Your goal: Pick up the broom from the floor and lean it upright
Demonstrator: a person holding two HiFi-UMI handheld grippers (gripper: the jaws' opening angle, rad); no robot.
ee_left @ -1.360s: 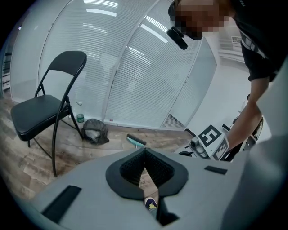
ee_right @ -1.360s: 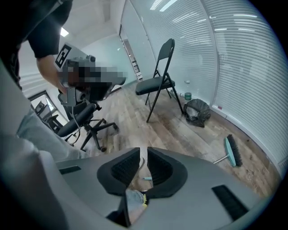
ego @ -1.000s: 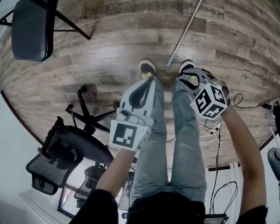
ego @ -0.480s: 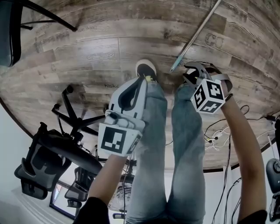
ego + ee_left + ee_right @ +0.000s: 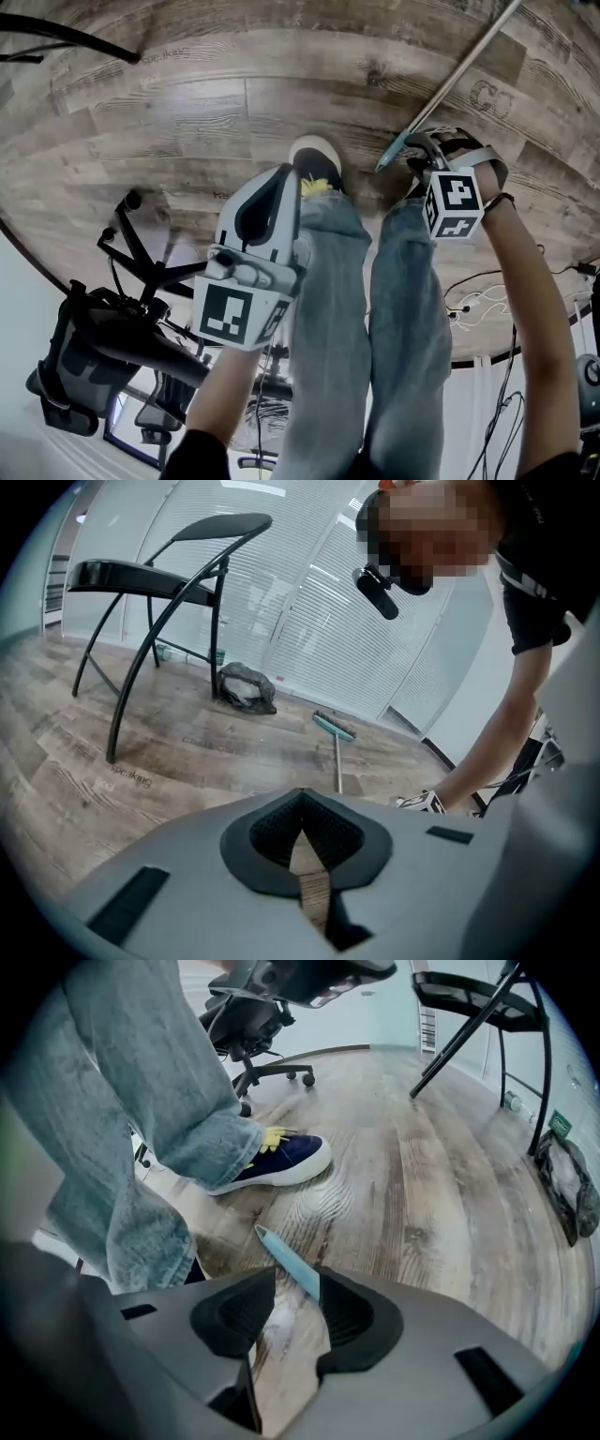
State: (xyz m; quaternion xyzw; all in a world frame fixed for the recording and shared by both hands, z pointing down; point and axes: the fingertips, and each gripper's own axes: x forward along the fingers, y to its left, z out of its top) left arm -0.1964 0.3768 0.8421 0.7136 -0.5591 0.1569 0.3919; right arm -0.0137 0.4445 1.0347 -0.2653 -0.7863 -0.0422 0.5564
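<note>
The wood-plank floor fills the head view. A black office chair stands at lower left, and a black-framed chair shows in the left gripper view near a dark bag by the blinds. The person's jeans-clad legs run down the middle. The broom lies flat on the floor, its teal head far from the feet and its handle end near the right foot. The left gripper hangs over the left leg with its jaws together and nothing between them. The right gripper points steeply down at the handle tip. Its jaws have just been opening and stand wide, with the tip at their mouth (no pad presses on it).
</note>
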